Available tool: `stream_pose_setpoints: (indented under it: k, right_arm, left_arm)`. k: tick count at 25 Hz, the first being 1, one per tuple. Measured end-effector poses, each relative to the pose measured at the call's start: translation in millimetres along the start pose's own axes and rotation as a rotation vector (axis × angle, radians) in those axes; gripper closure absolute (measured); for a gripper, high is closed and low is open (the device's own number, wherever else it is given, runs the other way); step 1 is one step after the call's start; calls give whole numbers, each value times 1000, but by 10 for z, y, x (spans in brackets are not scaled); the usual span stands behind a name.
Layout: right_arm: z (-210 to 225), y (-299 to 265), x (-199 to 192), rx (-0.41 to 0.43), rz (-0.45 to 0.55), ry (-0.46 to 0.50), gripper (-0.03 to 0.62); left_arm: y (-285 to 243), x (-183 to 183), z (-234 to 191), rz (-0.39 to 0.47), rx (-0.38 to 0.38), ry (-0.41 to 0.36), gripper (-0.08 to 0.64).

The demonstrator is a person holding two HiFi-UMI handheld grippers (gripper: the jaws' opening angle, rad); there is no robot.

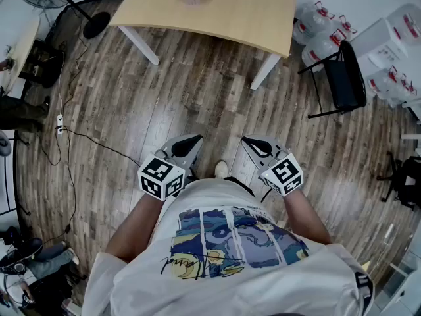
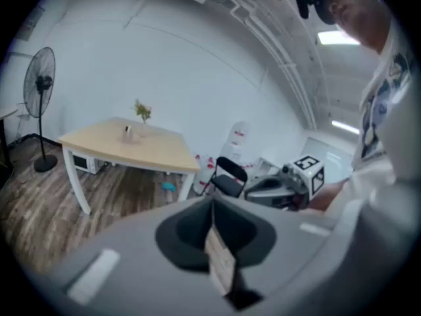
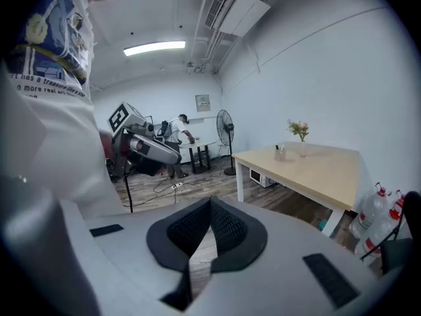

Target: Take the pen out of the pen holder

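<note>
Far ahead of both tongs, the pen holder (image 3: pixel 281 153) stands on the pale wooden table (image 1: pixel 250 18), just beside a small vase of flowers (image 3: pixel 300 137); the pen in it is too small to make out. The left gripper (image 2: pixel 212 204) and the right gripper (image 3: pixel 209 206) are side by side close to the person's white shirt (image 1: pixel 230 255), well apart from the table and tilted slightly down over the plank floor (image 1: pixel 197 91). Each has its jaws pressed together with nothing between them.

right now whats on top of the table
On the table: a pen holder with a dark tip sticking out, and a flower vase beside it. How many pens, too small to tell.
</note>
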State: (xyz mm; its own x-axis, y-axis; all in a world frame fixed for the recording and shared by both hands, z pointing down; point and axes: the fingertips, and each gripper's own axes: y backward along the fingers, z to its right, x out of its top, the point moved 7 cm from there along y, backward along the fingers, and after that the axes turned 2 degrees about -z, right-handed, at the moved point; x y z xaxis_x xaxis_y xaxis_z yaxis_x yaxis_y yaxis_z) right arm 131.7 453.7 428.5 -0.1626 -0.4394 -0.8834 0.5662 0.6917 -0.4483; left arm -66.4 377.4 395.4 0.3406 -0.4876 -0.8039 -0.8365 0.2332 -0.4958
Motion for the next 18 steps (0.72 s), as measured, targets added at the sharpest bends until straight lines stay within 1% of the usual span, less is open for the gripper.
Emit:
stream_pose_setpoints:
  k: [3, 6, 8, 11, 14, 18]
  right_arm:
    - [19, -31, 16, 6, 5, 14, 586]
    - [79, -176, 67, 19, -10, 33, 586]
    - [118, -295, 133, 26, -19, 36, 586]
    - [221, -500, 259, 23, -31, 43, 586]
    - [389, -747, 396, 2, -46, 36, 586]
    - [671, -1122, 715, -40, -62, 0, 586]
  left_arm:
    - [26, 68, 14, 38, 6, -15, 546]
    - [65, 109, -100, 77, 9, 23, 546]
    - [83, 124, -238, 87, 18, 40, 546]
    - [51, 176, -521, 94, 20, 45, 546]
    - [-8, 271, -841, 114, 1, 50, 546]
    - [-85, 552, -1347, 127, -37, 21, 546]
